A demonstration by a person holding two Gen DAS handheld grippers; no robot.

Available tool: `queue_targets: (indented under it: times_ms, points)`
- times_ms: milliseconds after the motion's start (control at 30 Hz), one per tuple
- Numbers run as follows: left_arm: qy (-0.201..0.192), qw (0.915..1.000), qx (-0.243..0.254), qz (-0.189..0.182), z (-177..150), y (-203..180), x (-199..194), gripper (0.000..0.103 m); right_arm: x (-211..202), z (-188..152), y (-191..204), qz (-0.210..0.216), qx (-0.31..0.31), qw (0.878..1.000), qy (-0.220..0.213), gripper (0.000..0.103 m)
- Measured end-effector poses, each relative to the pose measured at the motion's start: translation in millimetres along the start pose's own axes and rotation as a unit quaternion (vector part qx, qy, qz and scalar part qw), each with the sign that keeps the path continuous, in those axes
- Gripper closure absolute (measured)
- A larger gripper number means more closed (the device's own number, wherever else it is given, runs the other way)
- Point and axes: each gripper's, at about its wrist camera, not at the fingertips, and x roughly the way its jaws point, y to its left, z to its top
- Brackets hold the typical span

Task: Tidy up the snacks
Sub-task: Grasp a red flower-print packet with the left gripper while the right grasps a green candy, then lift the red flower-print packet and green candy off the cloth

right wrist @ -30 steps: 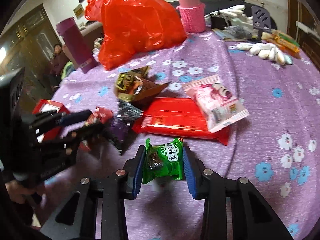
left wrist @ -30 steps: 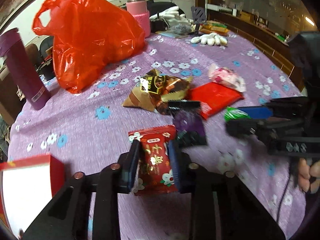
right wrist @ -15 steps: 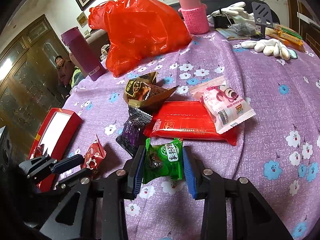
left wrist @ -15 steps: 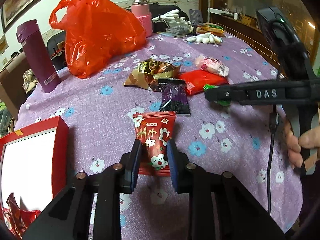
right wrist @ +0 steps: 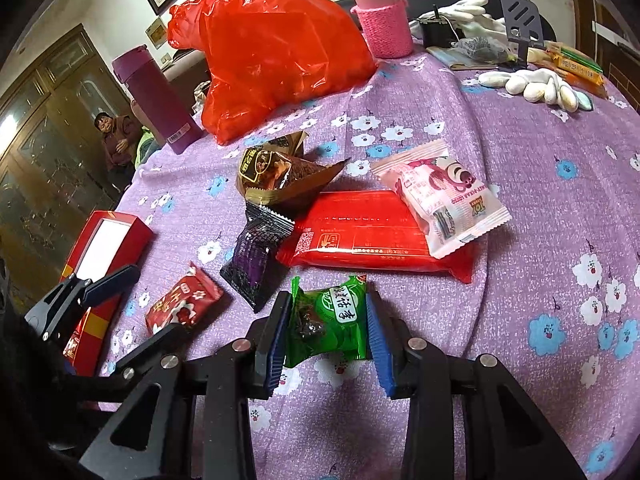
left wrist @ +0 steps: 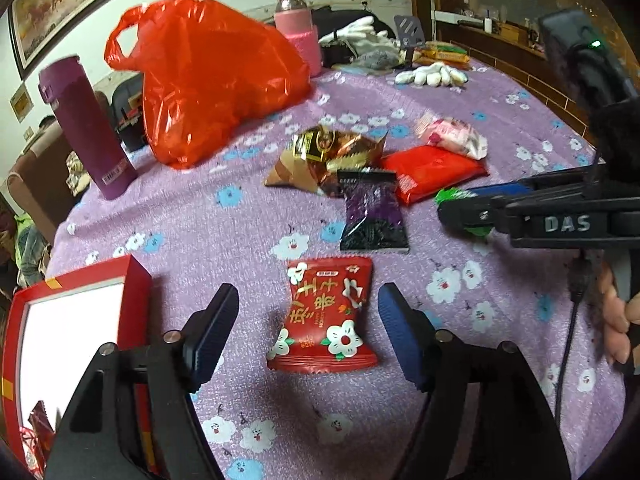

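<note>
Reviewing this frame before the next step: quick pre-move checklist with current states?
1. Left gripper released: ok, jaws have just been opening, pads clear of the small red flower-print snack packet.
2. That packet settled: ok, lying flat on the purple floral tablecloth, not in the box.
3. Right gripper grip: ok, shut on the green snack packet.
4. Red open-top box reachable: ok, beside the left gripper.
5. Room in the box: cannot tell, interior mostly out of view.
</note>
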Motion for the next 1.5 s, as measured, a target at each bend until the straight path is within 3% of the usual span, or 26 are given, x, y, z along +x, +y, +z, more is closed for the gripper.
queue_targets:
  times_ms: [233, 400, 700, 767, 967, 1500]
  points:
    - [0.03, 0.9993, -0.018, -0.013, -2, 7, 13, 0.031, 1, 0, 3, -0.003, -0.004, 1.0, 0.0, 0.063]
    - [0.025, 0.9994, -0.017, -0.016, -1, 8, 14, 0.034, 1, 0, 3, -0.004, -0.004, 1.0, 0.0, 0.063]
    - [0.018, 0.9995, -0.011, -0.022, 0, 6, 14, 0.049, 1, 0, 2, -0.005, -0.006, 1.0, 0.0, 0.062]
    - [0.016, 0.9995, -0.009, -0.025, 0, 5, 13, 0.058, 1, 0, 3, -0.005, -0.006, 1.0, 0.0, 0.062]
    - [0.015, 0.9992, -0.009, -0.035, 1, 5, 13, 0.065, 1, 0, 3, -0.009, -0.01, 1.0, -0.001, 0.062]
    - [-0.011, 0.9963, -0.066, -0.054, -3, 31, -2, 0.07, -3, 1, 4, -0.004, -0.005, 1.0, -0.008, 0.065]
